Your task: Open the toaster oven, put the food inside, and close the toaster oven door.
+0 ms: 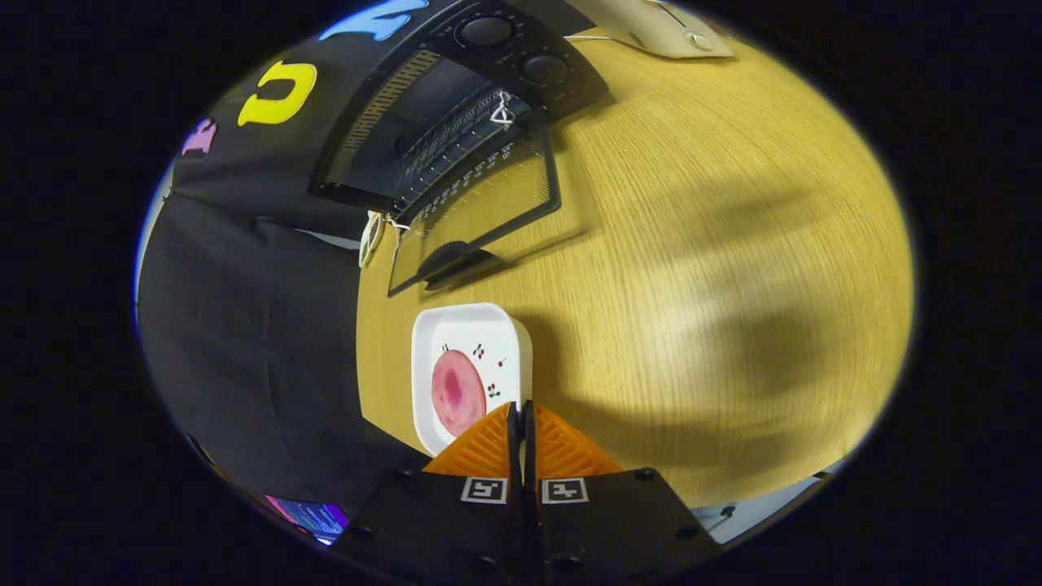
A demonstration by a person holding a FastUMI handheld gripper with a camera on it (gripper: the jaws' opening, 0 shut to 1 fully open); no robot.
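Wood tabletop (692,244) carries the toaster oven (456,106), its door (480,203) already down. We see the gripper (521,415) with its 2 fingers pressed together, empty, above the dish (468,325) holding the food (456,391). Descending without spreading risks shoving the dish off the near edge.

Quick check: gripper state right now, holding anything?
Gripper: shut, fingers pressed together with nothing between them, tips at the near edge of the white dish with the pink food.
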